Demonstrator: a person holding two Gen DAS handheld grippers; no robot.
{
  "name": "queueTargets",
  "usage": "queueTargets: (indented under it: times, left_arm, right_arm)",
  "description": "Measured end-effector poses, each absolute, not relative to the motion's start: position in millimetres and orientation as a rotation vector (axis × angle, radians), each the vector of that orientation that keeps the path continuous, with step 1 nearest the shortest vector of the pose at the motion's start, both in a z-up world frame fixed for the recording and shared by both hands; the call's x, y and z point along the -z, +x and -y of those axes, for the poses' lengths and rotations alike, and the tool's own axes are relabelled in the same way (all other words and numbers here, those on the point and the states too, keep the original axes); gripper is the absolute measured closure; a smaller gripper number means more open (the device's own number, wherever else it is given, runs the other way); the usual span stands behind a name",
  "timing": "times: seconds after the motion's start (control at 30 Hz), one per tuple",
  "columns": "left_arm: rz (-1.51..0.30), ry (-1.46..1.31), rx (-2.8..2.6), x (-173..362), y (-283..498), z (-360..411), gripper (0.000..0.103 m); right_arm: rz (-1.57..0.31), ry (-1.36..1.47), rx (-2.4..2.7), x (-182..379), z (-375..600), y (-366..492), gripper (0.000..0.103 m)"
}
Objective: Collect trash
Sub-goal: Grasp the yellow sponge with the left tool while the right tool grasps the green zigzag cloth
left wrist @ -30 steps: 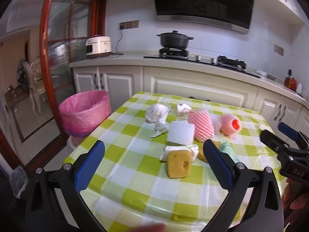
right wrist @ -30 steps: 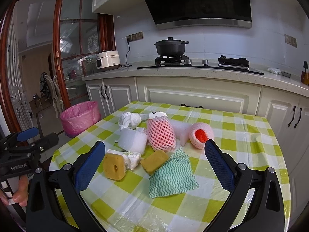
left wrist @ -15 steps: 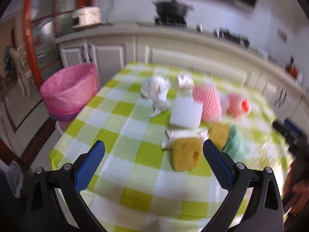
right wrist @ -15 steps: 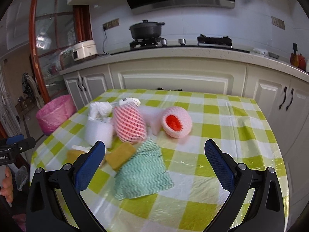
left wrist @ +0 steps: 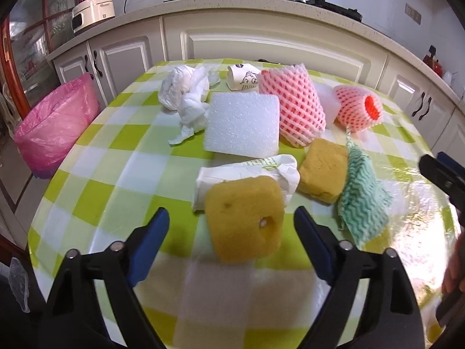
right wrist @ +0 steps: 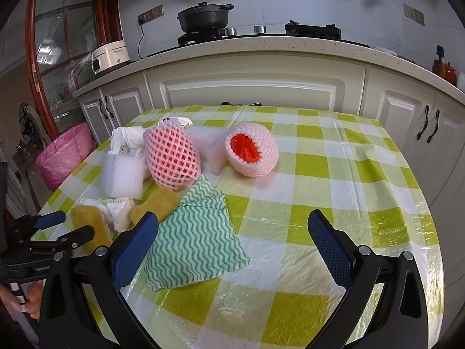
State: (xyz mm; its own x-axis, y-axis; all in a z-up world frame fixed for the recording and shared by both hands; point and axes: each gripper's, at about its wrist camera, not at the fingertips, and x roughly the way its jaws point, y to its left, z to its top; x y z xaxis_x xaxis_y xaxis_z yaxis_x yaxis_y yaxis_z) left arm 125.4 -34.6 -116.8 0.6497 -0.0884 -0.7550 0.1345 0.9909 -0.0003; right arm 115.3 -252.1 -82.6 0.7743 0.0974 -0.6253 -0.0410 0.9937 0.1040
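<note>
Barely started, by the look of it: all the trash still sits on the table [left wrist: 96,203] and nothing shows inside the pink-lined bin [left wrist: 55,125] from here, tho its mouth is mostly out of sight. The left gripper [left wrist: 231,226] has its jaws apart and has just been closing them in; the near yellow sponge [left wrist: 245,218] lies between them, pads not on it yet. The right gripper [right wrist: 232,232] is wide open w/ nothing held, hovering by the green wavy cloth [right wrist: 194,238]. Left to do, I'd say: basically everything – the 2nd sponge [left wrist: 321,171], cloth, foam sheet [left wrist: 242,128], two pink fruit nets [left wrist: 293,104], paper cup [left wrist: 242,77], crumpled white bag [left wrist: 181,87] & the folded wrapper [left wrist: 247,171] under the near sponge. Room: the pile crowds the table's left and middle, right half is bare. The bin stands on the floor off the table's left edge, near the cabinets, so each piece has to clear that edge. Both grippers sit close together at the near edge; they could bump.
</note>
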Motion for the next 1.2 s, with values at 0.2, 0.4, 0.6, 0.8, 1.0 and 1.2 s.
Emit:
queueTargets:
  times: [0.2, 0.4, 0.6, 0.8, 1.0, 1.2]
  left_arm:
    - [-0.919, 0.03, 0.139, 135.5, 139.9, 32.7, 0.052]
    - [-0.841, 0.001, 0.155, 115.0, 124.0, 7.8, 0.056]
    - [-0.748, 0.038, 0.172, 93.7, 102.1, -11.0, 0.057]
    - [-0.708, 0.039, 0.165, 87.1, 92.5, -29.6, 0.057]
    - [-0.679, -0.006, 0.152, 80.8, 93.5, -43.0, 0.057]
    - [-0.621, -0.026, 0.116, 64.0, 86.2, -61.2, 0.057]
  right_arm:
    - [-0.727, 0.096, -0.089, 97.2, 249.3, 118.9, 0.007]
    - [-0.786, 0.062, -0.159, 112.2, 222.7, 128.9, 0.008]
    - [-0.88, 0.057, -0.166, 132.7, 206.9, 147.3, 0.017]
    - [-0.872, 0.058, -0.212, 135.7, 197.9, 145.6, 0.063]
    - [-0.796, 0.052, -0.263, 112.5, 192.3, 131.0, 0.084]
    - [-0.674, 0.009, -0.335, 69.5, 166.2, 118.0, 0.085]
